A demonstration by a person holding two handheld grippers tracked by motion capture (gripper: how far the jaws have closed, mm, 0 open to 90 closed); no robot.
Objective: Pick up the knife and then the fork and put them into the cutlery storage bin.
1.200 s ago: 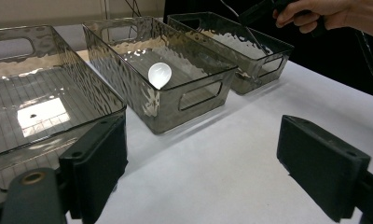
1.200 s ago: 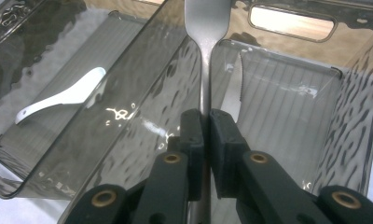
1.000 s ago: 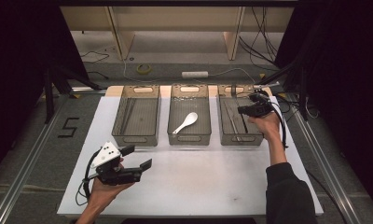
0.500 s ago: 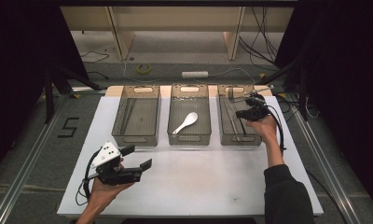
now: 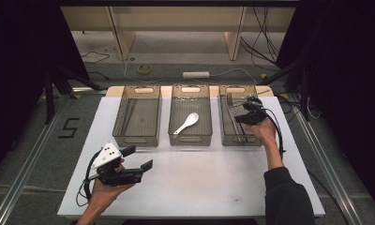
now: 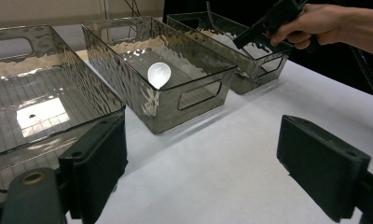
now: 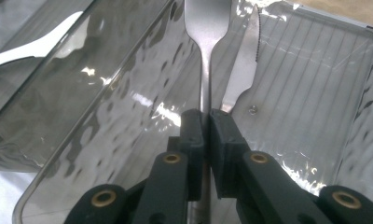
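My right gripper [image 7: 204,126] is shut on the stem of a metal utensil [image 7: 206,28], whose head runs out of the top of the right gripper view. It hangs over the right-hand smoky plastic bin [image 5: 242,140], where the right gripper [image 5: 244,116] hovers. A serrated knife [image 7: 245,56] lies on that bin's floor just beside the held utensil. A white spoon [image 5: 185,123] [image 6: 158,74] rests in the middle bin [image 5: 190,139]. Near the table's front left, my left gripper [image 5: 138,157] [image 6: 210,163] stands open above the white tabletop with nothing between its jaws.
The left bin [image 5: 119,115] holds nothing that I can see. All three bins stand in a row at the back of the white table [image 5: 199,183]. Cables and a power strip [image 5: 196,74] lie on the floor beyond the table.
The right gripper has drifted slightly lower and nearer over the right bin, still holding the utensil. The left gripper has stayed put.
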